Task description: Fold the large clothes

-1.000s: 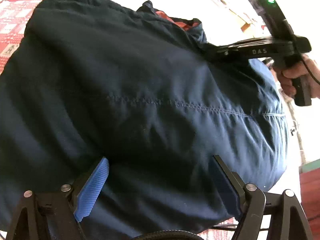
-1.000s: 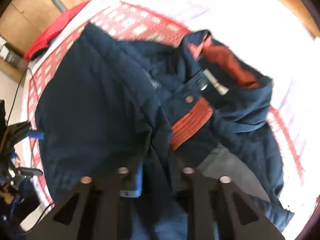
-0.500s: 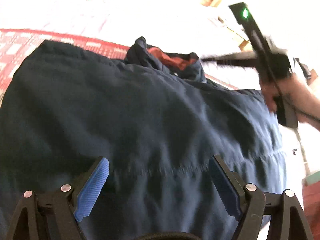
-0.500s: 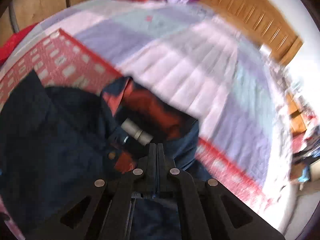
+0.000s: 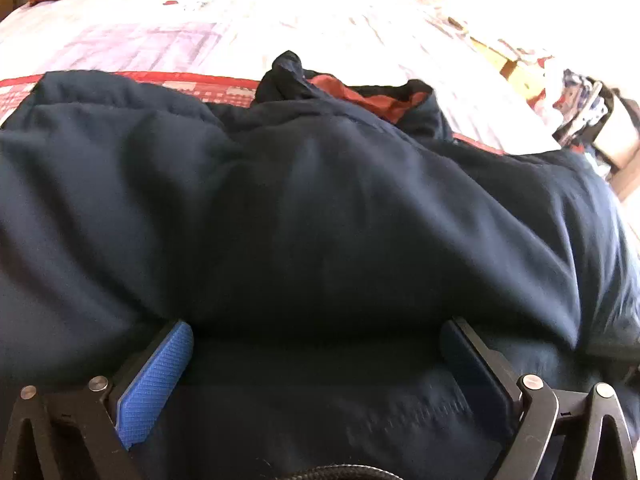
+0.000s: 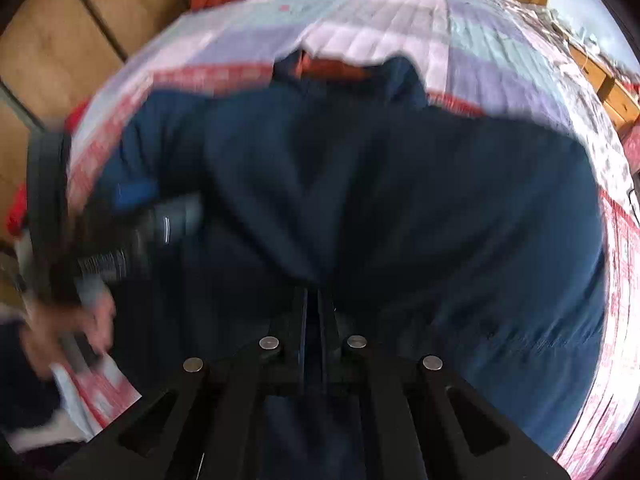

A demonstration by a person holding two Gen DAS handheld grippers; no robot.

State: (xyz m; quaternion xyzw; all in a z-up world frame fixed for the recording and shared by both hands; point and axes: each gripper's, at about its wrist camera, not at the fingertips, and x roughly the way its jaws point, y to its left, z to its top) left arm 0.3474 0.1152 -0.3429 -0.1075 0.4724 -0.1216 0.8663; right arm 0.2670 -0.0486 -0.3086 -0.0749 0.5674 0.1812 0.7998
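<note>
Navy jacket [image 5: 320, 208] lies bunched across the bed [image 5: 240, 32], its rust-lined collar [image 5: 360, 94] toward the headboard. Left claw [image 5: 316, 364] is opening wide, padding bulging between its blue pads [image 5: 154, 384] without being pinched. Right claw [image 6: 312, 312] is nearly closed, jaws parting slightly; whether cloth is caught there I cannot tell. Best to press the puffy fold flat before taking a fresh hem, keeping edges aligned.

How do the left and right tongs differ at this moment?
Left tongs stand wide and opening, blue pads astride a fold of the navy jacket, not pressing it. Right tongs show only a slit, just opening; whether fabric sits inside is unclear. Both point down at it.
</note>
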